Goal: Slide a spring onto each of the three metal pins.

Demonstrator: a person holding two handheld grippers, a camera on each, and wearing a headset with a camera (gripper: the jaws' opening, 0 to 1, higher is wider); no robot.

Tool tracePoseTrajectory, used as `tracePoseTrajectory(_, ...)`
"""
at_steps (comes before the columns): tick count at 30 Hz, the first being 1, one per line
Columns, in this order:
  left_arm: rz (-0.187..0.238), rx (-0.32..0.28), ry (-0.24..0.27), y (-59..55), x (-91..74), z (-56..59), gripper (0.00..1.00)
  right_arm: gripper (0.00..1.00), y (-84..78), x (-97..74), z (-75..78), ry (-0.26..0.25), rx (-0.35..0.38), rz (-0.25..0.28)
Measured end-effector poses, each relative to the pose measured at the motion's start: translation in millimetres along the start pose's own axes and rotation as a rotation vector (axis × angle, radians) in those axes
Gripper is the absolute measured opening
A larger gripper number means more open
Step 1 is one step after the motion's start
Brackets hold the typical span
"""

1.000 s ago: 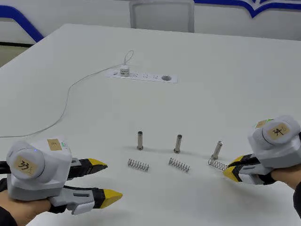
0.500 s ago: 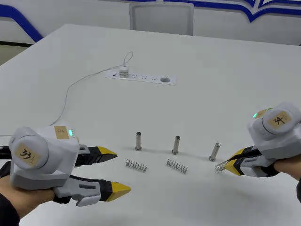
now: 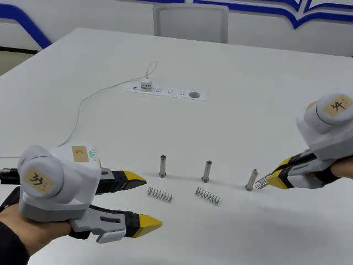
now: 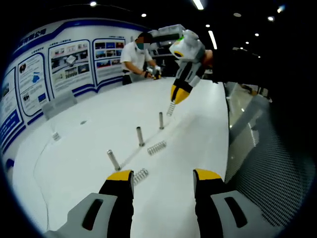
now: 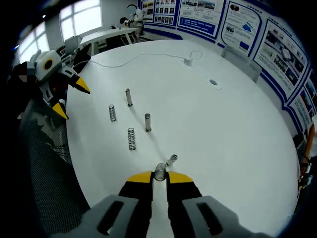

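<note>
Three upright metal pins stand in a row on the white table: left pin (image 3: 162, 165), middle pin (image 3: 207, 170), right pin (image 3: 252, 179). Two springs lie in front of them, one (image 3: 160, 194) by the left pin and one (image 3: 208, 195) by the middle pin. My right gripper (image 3: 276, 179) is shut on a third spring (image 3: 262, 181), held tilted just right of the right pin's top; in the right gripper view this spring (image 5: 160, 172) sticks out past the tips beside the pin (image 5: 172, 160). My left gripper (image 3: 148, 200) hovers open left of the springs, holding nothing (image 4: 163, 175).
A white power strip (image 3: 165, 89) with a plugged cable (image 3: 83, 105) lies farther back on the table. A chair (image 3: 190, 22) stands at the far edge. A person (image 4: 133, 54) works at another bench beyond.
My right gripper has closed on the rightmost spring, lifted it off the table and brought it up beside the right pin. The left gripper has drifted slightly forward and right.
</note>
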State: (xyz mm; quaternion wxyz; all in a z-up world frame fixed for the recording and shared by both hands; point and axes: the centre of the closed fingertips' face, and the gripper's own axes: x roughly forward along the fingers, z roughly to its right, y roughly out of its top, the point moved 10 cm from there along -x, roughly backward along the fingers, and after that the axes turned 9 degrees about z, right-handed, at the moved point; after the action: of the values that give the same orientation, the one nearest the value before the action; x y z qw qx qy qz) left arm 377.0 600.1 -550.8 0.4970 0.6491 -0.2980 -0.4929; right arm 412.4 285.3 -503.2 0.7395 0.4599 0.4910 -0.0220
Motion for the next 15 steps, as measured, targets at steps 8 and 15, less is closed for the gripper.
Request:
tracePoseTrajectory(8, 0.005, -0.012, 0.010, -2.3, -0.9, -1.7, 0.50, 0.11, 18.5, 5.0, 13.8, -0.005, -0.031, -0.035)
tracePoseTrajectory(15, 0.011, -0.025, 0.025, -4.2, -2.6, -4.0, 0.50, 0.11, 21.7, 15.8, 19.7, 0.026, -0.049, -0.108)
